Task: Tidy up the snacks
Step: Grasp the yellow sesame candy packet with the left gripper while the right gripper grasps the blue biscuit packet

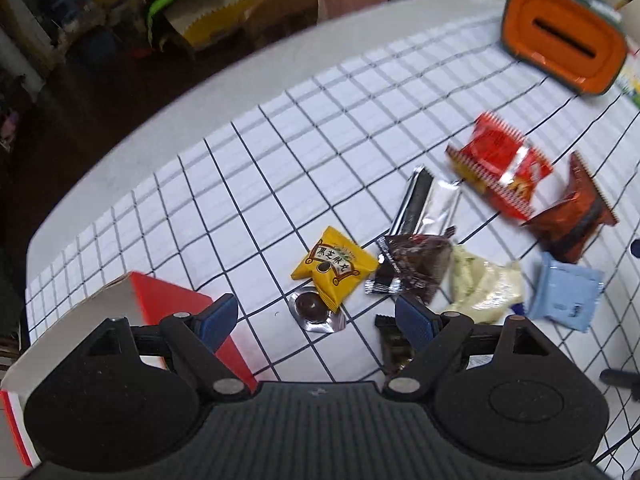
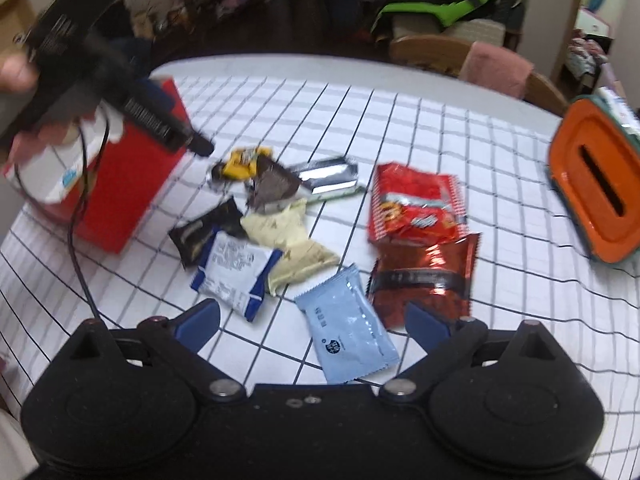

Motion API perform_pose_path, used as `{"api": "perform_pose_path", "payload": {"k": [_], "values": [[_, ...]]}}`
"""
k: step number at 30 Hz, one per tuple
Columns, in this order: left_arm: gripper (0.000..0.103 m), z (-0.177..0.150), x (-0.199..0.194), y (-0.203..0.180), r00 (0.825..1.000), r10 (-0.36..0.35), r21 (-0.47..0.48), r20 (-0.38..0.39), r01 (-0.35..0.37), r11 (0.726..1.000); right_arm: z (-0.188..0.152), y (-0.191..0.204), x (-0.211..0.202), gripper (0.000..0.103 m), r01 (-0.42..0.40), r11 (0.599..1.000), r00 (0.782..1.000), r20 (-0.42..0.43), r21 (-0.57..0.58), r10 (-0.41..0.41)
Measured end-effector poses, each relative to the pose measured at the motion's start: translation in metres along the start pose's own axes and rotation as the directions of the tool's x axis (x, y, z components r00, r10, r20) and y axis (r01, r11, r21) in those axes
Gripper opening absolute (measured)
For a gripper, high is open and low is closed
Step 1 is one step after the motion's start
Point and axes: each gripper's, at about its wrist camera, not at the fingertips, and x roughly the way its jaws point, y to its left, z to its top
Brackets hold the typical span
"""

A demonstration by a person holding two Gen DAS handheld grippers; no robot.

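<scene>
Several snack packets lie in a loose pile on the checked tablecloth. My left gripper is open and empty, above a yellow packet and a foil chocolate piece. A red box stands just left of it, and also shows in the right wrist view. My right gripper is open and empty, over a light blue packet. Beside that lie a dark red foil packet, a red chip bag, a cream packet and a white and blue packet.
An orange-lidded tissue box stands at the right of the table. A silver wrapper and a black packet lie in the pile. The left hand-held gripper hangs over the red box. Wooden chairs stand beyond the table.
</scene>
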Motion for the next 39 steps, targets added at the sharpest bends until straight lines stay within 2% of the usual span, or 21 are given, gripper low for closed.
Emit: {"api": "perform_pose_path", "payload": {"k": [4, 7, 12, 14, 17, 25, 31, 35, 37, 39], "values": [[0.086, 0.017, 0.03, -0.001, 0.996, -0.007, -0.004, -0.084, 0.007, 1.0, -0.001, -0.002, 0.023, 0.098, -0.016, 1.0, 0.999, -0.043, -0.014, 0.015], [0.086, 0.027, 0.044, -0.005, 0.994, -0.005, 0.011, -0.108, 0.007, 1.0, -0.003, -0.001, 0.036, 0.096, 0.009, 0.999, 0.998, -0.063, -0.05, -0.012], [0.086, 0.041, 0.063, -0.011, 0.989, -0.022, 0.039, -0.146, 0.028, 0.999, -0.005, 0.003, 0.05, 0.087, 0.021, 0.992, 0.995, -0.095, -0.121, -0.032], [0.086, 0.045, 0.069, -0.011, 0.987, -0.033, 0.04, -0.157, 0.04, 0.998, -0.004, 0.004, 0.054, 0.086, 0.037, 0.989, 0.994, -0.096, -0.143, -0.051], [0.086, 0.049, 0.078, -0.01, 0.985, -0.033, 0.045, -0.168, 0.041, 0.998, -0.003, 0.001, 0.057, 0.085, 0.021, 0.99, 0.994, -0.104, -0.138, -0.035], [0.086, 0.054, 0.086, 0.004, 0.981, -0.1, -0.028, -0.168, 0.096, 0.995, -0.002, -0.004, 0.065, 0.076, 0.026, 0.992, 0.994, -0.104, -0.122, -0.039], [0.085, 0.042, 0.089, 0.028, 0.97, -0.182, -0.112, -0.158, 0.165, 0.98, -0.004, -0.007, 0.065, 0.067, 0.022, 0.994, 0.995, -0.091, -0.11, -0.032], [0.082, 0.035, 0.09, 0.034, 0.968, -0.2, -0.107, -0.152, 0.185, 0.977, -0.006, -0.008, 0.064, 0.051, -0.012, 0.996, 0.995, -0.103, -0.084, 0.003], [0.081, 0.031, 0.09, 0.041, 0.966, -0.215, -0.121, -0.144, 0.199, 0.973, -0.008, -0.005, 0.064, 0.051, -0.011, 0.996, 0.995, -0.101, -0.088, 0.002], [0.077, 0.03, 0.087, 0.045, 0.962, -0.238, -0.145, -0.137, 0.218, 0.965, -0.009, -0.002, 0.063, 0.049, -0.009, 0.996, 0.995, -0.096, -0.087, 0.001]]}}
